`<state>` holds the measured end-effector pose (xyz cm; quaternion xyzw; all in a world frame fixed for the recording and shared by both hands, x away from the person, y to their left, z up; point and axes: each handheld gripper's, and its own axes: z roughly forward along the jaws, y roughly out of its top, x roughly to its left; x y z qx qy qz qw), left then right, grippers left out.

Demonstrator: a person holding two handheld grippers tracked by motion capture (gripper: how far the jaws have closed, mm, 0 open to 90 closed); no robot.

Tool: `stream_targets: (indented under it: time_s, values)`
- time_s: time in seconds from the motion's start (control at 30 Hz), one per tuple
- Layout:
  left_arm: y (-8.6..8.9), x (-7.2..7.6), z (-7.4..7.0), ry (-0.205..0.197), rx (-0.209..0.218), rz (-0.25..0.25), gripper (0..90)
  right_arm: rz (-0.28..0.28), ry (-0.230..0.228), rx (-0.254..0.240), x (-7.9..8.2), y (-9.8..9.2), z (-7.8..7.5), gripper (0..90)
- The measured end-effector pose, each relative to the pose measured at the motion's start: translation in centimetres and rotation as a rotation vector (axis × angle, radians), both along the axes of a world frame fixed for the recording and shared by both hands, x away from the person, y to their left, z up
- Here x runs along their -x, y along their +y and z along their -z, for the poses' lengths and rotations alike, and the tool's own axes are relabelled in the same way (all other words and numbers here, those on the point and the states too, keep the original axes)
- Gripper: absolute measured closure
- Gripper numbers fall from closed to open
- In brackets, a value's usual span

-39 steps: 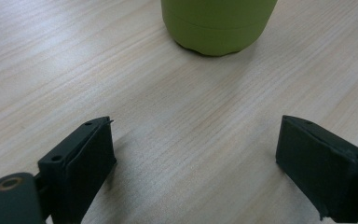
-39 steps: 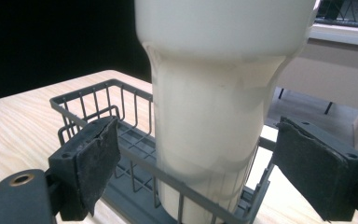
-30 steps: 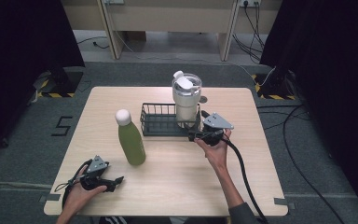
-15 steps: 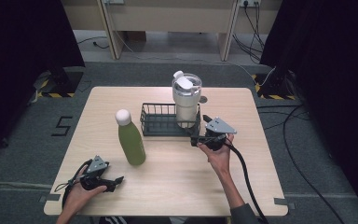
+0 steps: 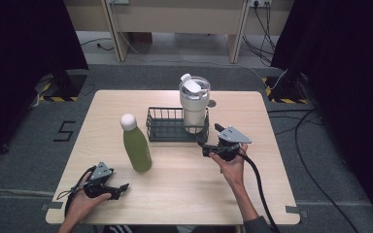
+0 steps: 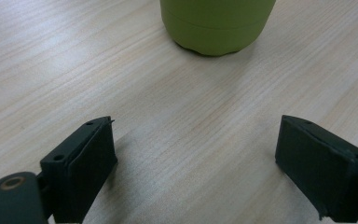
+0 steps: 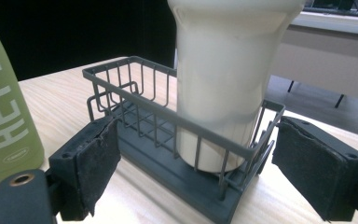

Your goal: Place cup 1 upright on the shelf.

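A green bottle (image 5: 137,145) with a white cap stands upright left of centre on the table. Beside it sits a dark wire basket (image 5: 167,138), and a cream tumbler (image 5: 194,104) with a lid stands in the basket's right end. My right gripper (image 5: 209,137) is open just off the basket's near right corner, holding nothing. In the right gripper view its open jaws (image 7: 196,158) frame the basket (image 7: 135,74) and the tumbler (image 7: 233,84), with the bottle (image 7: 4,116) at the left. My left gripper (image 5: 119,187) rests open near the front left edge. The bottle's base (image 6: 216,25) stands ahead of its jaws (image 6: 196,154).
The wooden table (image 5: 272,194) has bare surface in front of the basket and along its right side. Cables (image 5: 315,145) lie on the grey floor to the right. A desk frame (image 5: 175,19) stands beyond the far edge.
My right gripper has drawn back a little from the basket toward the near edge, still open. The left gripper, bottle, basket and tumbler have not moved.
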<state>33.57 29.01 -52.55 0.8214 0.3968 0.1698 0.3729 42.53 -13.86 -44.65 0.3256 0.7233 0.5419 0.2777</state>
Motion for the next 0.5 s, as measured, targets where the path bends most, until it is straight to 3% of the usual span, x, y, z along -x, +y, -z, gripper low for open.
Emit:
stream_targets:
  time_s: [0.5]
  values:
    - [0.0,0.0,0.0,0.000,0.000,0.001,11.2,-0.017,0.025,0.008,1.9,-1.1,0.8,14.8]
